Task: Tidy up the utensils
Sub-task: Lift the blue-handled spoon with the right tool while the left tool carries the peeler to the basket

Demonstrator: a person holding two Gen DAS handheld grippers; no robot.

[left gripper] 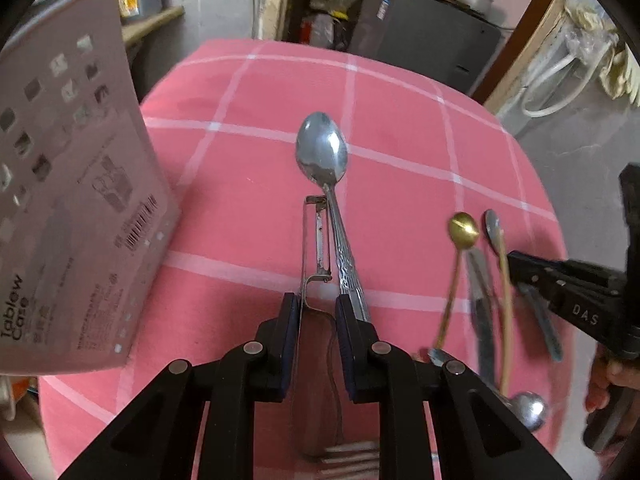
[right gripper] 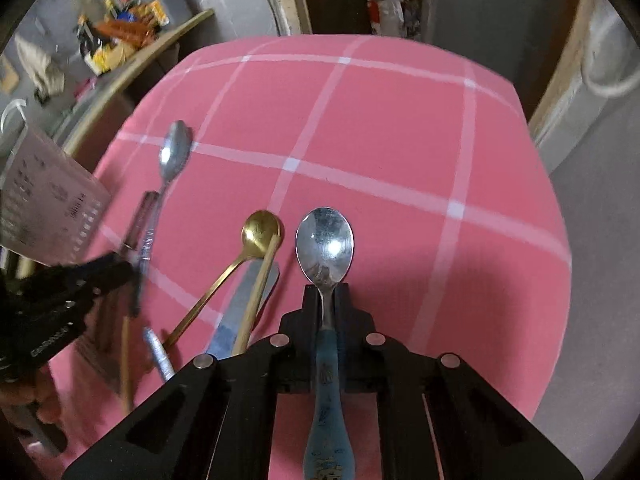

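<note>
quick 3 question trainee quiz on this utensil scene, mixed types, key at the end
1. True or false: the right hand-held gripper is shut on the blue-handled spoon.
2. Multiple choice: what lies beside the long steel spoon at the left hand-held gripper? A) whisk B) peeler C) ladle
3. Fill in: the gold spoon lies on a ____ checked cloth.

Key: 1 true; 2 B; 3 pink

Each of my wrist cameras looks steeply down along its own fingers, close over the pink checked cloth [left gripper: 248, 216]. Both views share the gold spoon [left gripper: 463, 229] and the cloth's far edge.
</note>
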